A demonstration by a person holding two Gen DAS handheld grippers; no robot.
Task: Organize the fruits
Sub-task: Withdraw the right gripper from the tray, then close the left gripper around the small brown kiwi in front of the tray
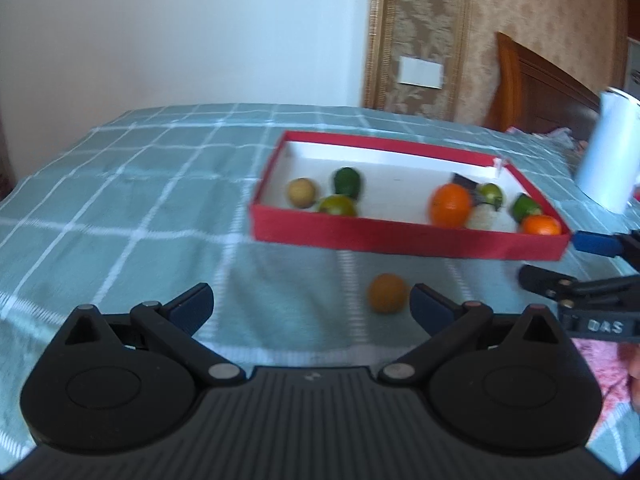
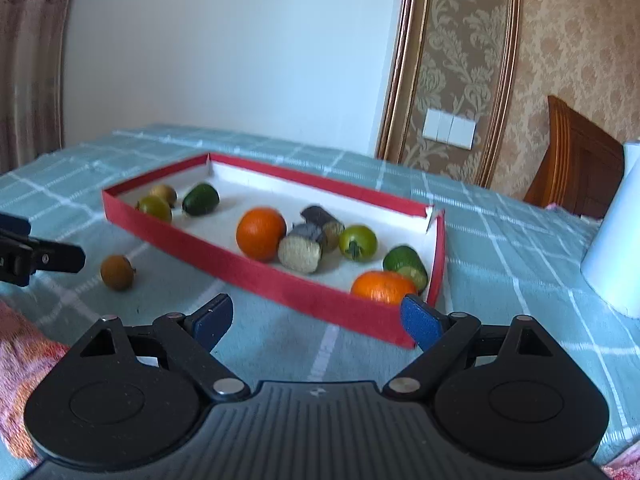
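Note:
A shallow red box (image 1: 400, 242) (image 2: 248, 270) with a white inside lies on the checked cloth and holds several fruits, among them a big orange (image 1: 450, 205) (image 2: 261, 233), a smaller orange (image 1: 541, 225) (image 2: 382, 287) and a dark green avocado (image 1: 347, 182) (image 2: 201, 199). One small brown-orange fruit (image 1: 387, 293) (image 2: 117, 273) rests on the cloth in front of the box. My left gripper (image 1: 312, 306) is open, and that fruit sits just beyond the inner side of its right finger. My right gripper (image 2: 318, 318) is open and empty at the box's near right corner.
A teal checked cloth (image 1: 140, 200) covers the table. A white cylinder (image 1: 610, 152) (image 2: 616, 248) stands right of the box. A pink patterned fabric (image 2: 24, 364) lies at the near edge. A wooden chair back (image 2: 576, 160) stands behind the table.

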